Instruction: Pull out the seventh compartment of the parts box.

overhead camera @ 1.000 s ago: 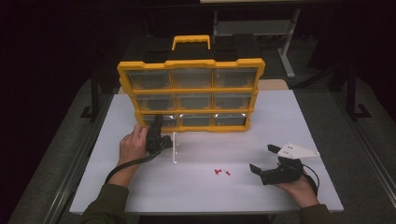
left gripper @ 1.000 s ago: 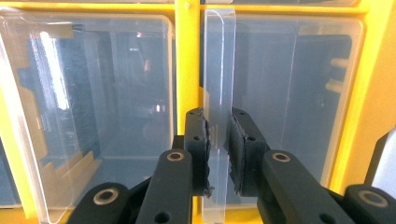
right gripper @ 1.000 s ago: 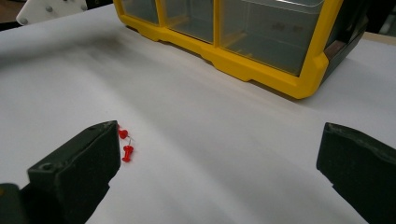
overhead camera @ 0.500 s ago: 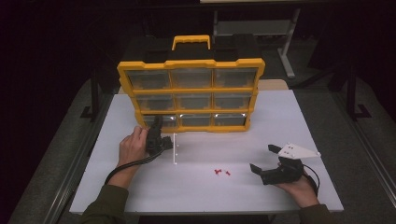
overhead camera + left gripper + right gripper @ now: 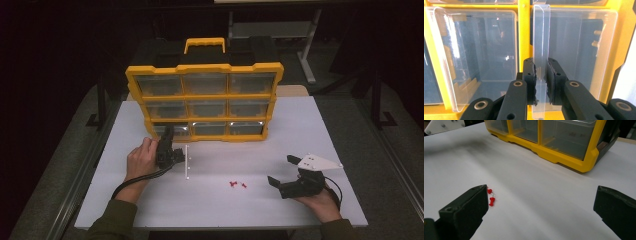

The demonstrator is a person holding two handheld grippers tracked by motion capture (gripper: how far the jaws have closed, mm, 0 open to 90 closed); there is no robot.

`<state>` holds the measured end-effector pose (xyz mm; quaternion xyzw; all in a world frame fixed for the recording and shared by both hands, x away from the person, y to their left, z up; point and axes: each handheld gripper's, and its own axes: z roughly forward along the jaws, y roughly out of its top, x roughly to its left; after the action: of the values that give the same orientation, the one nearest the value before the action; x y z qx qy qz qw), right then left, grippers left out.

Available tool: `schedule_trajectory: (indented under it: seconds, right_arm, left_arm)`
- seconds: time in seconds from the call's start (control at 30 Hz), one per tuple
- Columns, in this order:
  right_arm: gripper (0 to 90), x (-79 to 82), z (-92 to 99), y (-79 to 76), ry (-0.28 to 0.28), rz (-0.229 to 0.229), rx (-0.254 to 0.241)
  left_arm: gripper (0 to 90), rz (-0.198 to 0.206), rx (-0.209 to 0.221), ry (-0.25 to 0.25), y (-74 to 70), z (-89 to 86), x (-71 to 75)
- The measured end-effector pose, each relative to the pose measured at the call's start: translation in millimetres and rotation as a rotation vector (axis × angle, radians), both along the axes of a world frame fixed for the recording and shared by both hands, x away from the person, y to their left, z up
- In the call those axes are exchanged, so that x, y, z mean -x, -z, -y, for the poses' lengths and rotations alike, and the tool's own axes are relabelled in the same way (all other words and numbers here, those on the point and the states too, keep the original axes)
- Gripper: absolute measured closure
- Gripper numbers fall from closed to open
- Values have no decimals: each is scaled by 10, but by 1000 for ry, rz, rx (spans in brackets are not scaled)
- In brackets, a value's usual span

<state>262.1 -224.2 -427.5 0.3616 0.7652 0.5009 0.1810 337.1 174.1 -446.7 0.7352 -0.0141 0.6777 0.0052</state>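
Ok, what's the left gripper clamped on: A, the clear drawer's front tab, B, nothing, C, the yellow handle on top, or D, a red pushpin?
A: in the left gripper view the left gripper has its pads pressed on either side of the clear tab of a drawer in the yellow cabinet; the red pushpins lie loose on the table.

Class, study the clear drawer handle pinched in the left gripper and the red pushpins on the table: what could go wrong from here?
1. The left gripper grips only the thin drawer handle; it may slip when pulled.
2. The upright yellow organizer might tip or slide.
3. The red pushpins lie loose beside the open right gripper; a nudge could scatter them.
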Motion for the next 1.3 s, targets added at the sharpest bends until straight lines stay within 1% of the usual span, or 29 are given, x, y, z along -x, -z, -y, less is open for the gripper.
schedule_trajectory:
  seconds: [0.1, 0.3, 0.4, 0.43, 0.47, 0.5, 0.57, 0.77, 0.9, 1.1, 1.13, 1.3]
  right_arm:
    - [0, 1, 1, 0, 2, -3, -2]
    - [0, -1, 0, 3, 1, -2, 4]
    - [0, 2, 2, 2, 2, -5, -2]
    - [0, 1, 4, 2, 2, -5, -2]
    - [0, 0, 5, 3, 1, -5, 0]
    - [0, 0, 5, 4, 1, -4, 0]
    - [0, 1, 5, 4, 1, -5, -1]
    - [0, 0, 17, 2, 3, -1, -7]
    - [0, -1, 21, 0, 4, 0, -10]
    - [0, -4, 20, 2, 4, 0, -10]
    - [0, -3, 21, 1, 5, 0, -10]
    - [0, -2, 23, 1, 8, -1, -9]
  left_arm:
    - [789, -1, 7, 3, 3, 0, 12]
    - [789, -1, 7, 4, 2, 0, 50]
    - [789, 0, 8, 1, 2, -1, 76]
    - [789, -2, 12, 8, 4, -2, 78]
    - [789, -3, 11, 8, 1, -2, 86]
    - [789, -4, -10, -10, -15, 2, 104]
    - [789, -3, 0, -6, -11, 3, 113]
    - [789, -4, 2, -4, -10, 4, 146]
    - [789, -3, 9, 0, -9, -1, 185]
    - [789, -4, 1, 6, -15, -21, 278]
    - [788, -4, 6, 12, -14, -26, 286]
    - [788, -6, 3, 11, -18, -32, 333]
